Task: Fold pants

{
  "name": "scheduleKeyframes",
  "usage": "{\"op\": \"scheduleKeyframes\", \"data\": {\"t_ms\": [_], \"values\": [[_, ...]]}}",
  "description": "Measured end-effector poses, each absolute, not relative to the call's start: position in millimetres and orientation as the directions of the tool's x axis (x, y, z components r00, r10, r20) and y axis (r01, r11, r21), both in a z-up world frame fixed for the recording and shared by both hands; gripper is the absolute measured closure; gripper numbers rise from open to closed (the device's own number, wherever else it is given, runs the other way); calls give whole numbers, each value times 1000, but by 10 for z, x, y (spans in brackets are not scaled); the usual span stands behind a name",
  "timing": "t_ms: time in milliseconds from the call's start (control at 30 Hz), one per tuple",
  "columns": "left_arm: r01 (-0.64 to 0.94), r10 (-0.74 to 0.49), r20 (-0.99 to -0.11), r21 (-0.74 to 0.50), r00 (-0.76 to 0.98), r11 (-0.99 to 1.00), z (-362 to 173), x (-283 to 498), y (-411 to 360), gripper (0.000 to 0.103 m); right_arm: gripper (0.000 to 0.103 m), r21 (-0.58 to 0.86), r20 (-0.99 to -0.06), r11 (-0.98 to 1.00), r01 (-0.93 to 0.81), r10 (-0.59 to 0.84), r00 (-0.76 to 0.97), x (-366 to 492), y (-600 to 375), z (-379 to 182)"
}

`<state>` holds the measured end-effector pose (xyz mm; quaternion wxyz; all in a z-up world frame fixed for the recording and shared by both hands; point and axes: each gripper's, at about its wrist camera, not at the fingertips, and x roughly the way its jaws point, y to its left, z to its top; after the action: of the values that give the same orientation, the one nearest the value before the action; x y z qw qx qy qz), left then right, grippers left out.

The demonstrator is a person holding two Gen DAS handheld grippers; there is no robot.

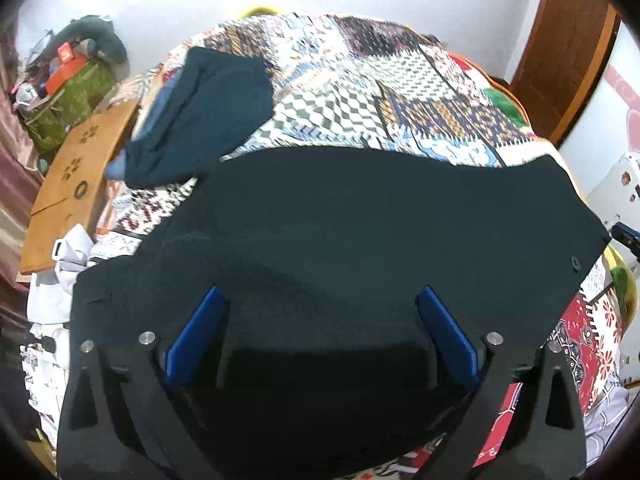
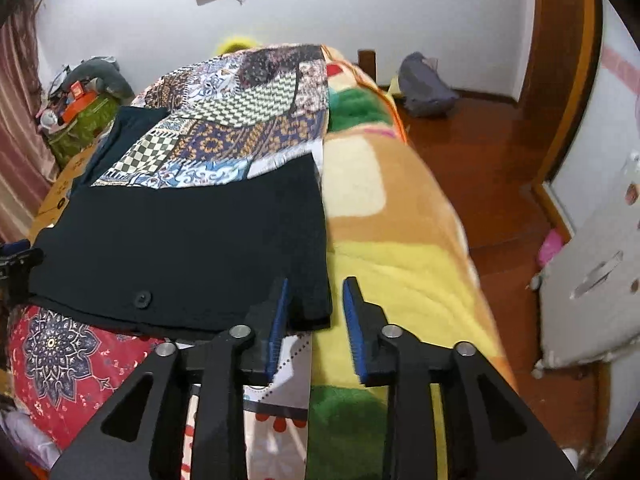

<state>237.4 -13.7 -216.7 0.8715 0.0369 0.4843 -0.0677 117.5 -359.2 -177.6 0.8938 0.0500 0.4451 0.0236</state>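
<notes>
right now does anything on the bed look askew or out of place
Mostly tidy. The black pants lie flat on the patchwork quilt, but their near corner hangs past the quilt's edge onto the fleece blanket. A second dark garment lies rumpled at the far left.

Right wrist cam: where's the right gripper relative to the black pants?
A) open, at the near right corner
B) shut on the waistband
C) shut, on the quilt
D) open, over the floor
A: the right gripper is open, its left finger over the near right corner of the pants.
</notes>
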Motion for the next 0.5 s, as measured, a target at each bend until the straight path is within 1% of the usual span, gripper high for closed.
{"op": "scheduleKeyframes", "data": {"t_ms": [100,233,300,500], "values": [[111,-70,-823,-9,564,994,-2046,2341,67,4,65,92,-766,995,-28,89,636,1191,-3486,-1569],[16,-45,-791,-44,610,999,-1850,2323,517,4,61,96,-720,990,-105,142,679,1329,-3171,-1295],[-38,-14,-776,-49,630,998,-1763,2310,791,4,57,101,-699,983,-152,178,693,1402,-2971,-1199],[-195,96,-757,-42,646,980,-1634,2243,1700,4,56,109,-664,942,-319,307,682,1716,-2255,-1053]]}}
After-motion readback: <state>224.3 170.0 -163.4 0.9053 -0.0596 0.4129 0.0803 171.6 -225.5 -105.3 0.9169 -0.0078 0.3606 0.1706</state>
